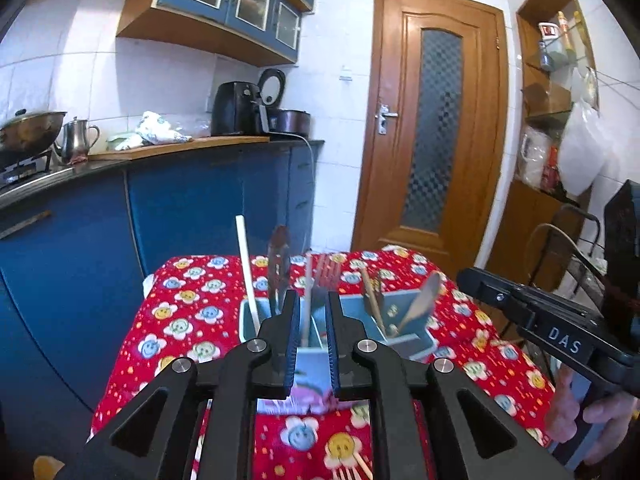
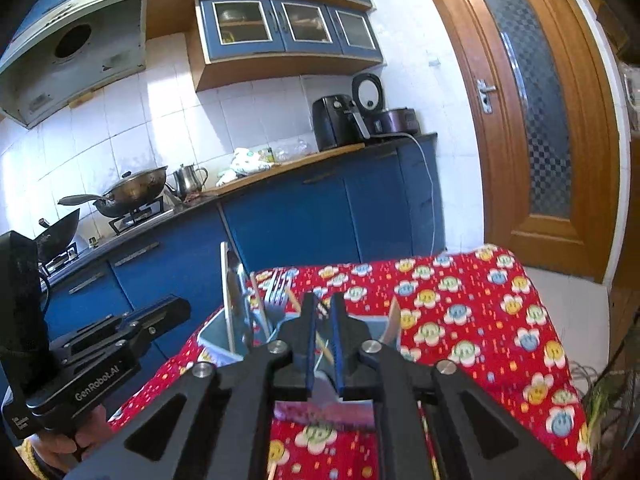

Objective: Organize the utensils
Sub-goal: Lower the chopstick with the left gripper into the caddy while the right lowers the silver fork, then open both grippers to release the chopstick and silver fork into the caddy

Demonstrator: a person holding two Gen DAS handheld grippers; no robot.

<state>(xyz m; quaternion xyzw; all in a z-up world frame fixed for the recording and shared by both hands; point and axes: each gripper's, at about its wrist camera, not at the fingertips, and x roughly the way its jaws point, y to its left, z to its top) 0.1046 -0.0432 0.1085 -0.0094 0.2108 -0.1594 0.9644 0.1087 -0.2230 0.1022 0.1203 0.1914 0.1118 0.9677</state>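
Both claws hover right over the blue utensil holder point(image 1: 404, 312) on the red-clothed tabletop point(image 1: 192, 320), utensils standing upright dead ahead. Left claw point(image 1: 313, 320) and right claw point(image 2: 324, 330) are each barely cracked open, gripping nothing. A few chopsticks point(image 1: 362, 470) lie near the front edge, closer to the holder's person.

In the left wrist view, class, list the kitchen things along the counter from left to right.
Wok → metal jug → patterned cloth → air fryer → rice cooker → wooden door.
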